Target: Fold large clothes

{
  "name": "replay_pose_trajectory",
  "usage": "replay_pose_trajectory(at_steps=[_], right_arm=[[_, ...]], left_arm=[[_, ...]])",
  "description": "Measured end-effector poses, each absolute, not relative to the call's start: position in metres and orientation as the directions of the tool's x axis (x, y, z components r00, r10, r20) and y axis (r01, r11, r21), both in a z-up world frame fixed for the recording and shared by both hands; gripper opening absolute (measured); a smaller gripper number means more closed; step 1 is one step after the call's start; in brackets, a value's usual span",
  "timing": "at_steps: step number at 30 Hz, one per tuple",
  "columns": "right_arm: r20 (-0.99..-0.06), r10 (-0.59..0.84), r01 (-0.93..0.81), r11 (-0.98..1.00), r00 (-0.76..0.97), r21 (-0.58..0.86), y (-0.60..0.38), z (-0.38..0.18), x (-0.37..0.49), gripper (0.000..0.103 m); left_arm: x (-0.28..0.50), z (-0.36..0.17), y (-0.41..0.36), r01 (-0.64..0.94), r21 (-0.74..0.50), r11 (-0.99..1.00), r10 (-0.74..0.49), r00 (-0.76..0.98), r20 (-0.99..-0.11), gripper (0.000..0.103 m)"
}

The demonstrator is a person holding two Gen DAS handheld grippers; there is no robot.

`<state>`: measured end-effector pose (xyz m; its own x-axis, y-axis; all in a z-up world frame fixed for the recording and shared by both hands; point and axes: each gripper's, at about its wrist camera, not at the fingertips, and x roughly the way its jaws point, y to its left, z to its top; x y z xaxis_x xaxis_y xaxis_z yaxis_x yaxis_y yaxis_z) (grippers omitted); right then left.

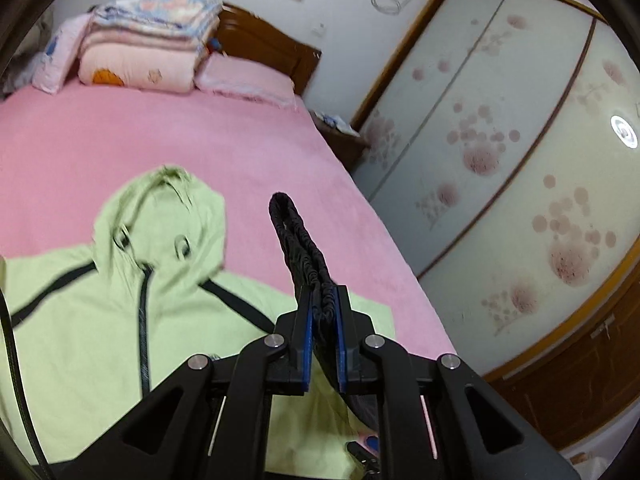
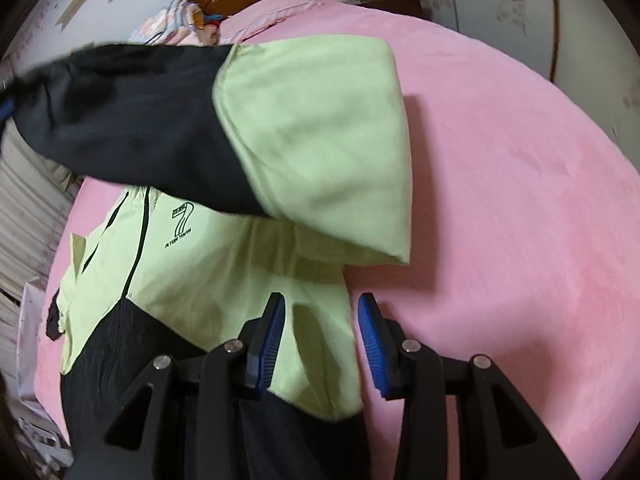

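Observation:
A light green and black hooded jacket (image 1: 100,320) lies front-up on the pink bed (image 1: 200,140), its hood (image 1: 160,220) pointing toward the pillows. My left gripper (image 1: 324,304) is shut on the sleeve's black elastic cuff (image 1: 296,236), which sticks up past the fingertips. In the right wrist view that sleeve (image 2: 312,140) is lifted off the bed and stretches across the jacket (image 2: 200,272), black toward the cuff and green toward the shoulder. My right gripper (image 2: 322,340) hovers open over the jacket's side edge, with nothing pressed between its blue pads (image 2: 370,336).
Folded quilts (image 1: 152,40) and a pink pillow (image 1: 248,76) sit at the wooden headboard. A nightstand (image 1: 340,136) and flowered wardrobe doors (image 1: 500,140) stand beside the bed. Bare pink sheet (image 2: 500,200) spreads to the right of the jacket.

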<state>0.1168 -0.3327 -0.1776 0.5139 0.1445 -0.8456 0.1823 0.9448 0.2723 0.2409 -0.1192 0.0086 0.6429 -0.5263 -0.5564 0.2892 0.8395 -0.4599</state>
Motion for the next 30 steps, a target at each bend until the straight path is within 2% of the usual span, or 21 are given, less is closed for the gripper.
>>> replay_pose_trajectory(at_steps=[6,11,14,16,22,26,28,30], right_arm=[[-0.841,0.114,0.189,0.95,0.529,0.248,-0.326,-0.177,0.144,0.038],[-0.843,0.077,0.191,0.959,0.533,0.209,-0.319,-0.179,0.16,0.038],[-0.839,0.077,0.17,0.965,0.538,0.197,-0.31,-0.18,0.166,0.036],[-0.841,0.064,0.156,0.972,0.536,0.173,-0.304,-0.181,0.168,0.029],[-0.858,0.01,0.118,0.99,0.514,0.082,-0.286,-0.183,0.171,0.028],[-0.87,-0.057,0.09,0.996,0.49,-0.014,-0.272,-0.188,0.174,0.03],[-0.875,-0.063,0.074,0.997,0.48,-0.031,-0.266,-0.19,0.174,0.038],[-0.877,-0.081,0.06,0.996,0.474,-0.059,-0.26,-0.192,0.173,0.04]], left_arm=[[0.244,0.039,-0.084,0.213,-0.394,0.894,-0.416,0.722,-0.553,0.007],[0.261,0.027,-0.042,0.116,-0.35,0.929,-0.319,0.733,-0.601,0.007],[0.276,0.0,-0.016,0.063,-0.335,0.94,-0.275,0.718,-0.639,0.007],[0.282,-0.024,0.003,0.023,-0.329,0.944,-0.249,0.705,-0.664,0.007],[0.284,-0.093,0.048,-0.1,-0.314,0.944,-0.172,0.662,-0.73,0.007],[0.283,-0.135,0.059,-0.132,-0.27,0.954,-0.132,0.621,-0.773,0.007],[0.283,-0.149,0.06,-0.138,-0.251,0.958,-0.119,0.607,-0.786,0.007],[0.286,-0.163,0.063,-0.146,-0.232,0.962,-0.104,0.59,-0.801,0.007]])
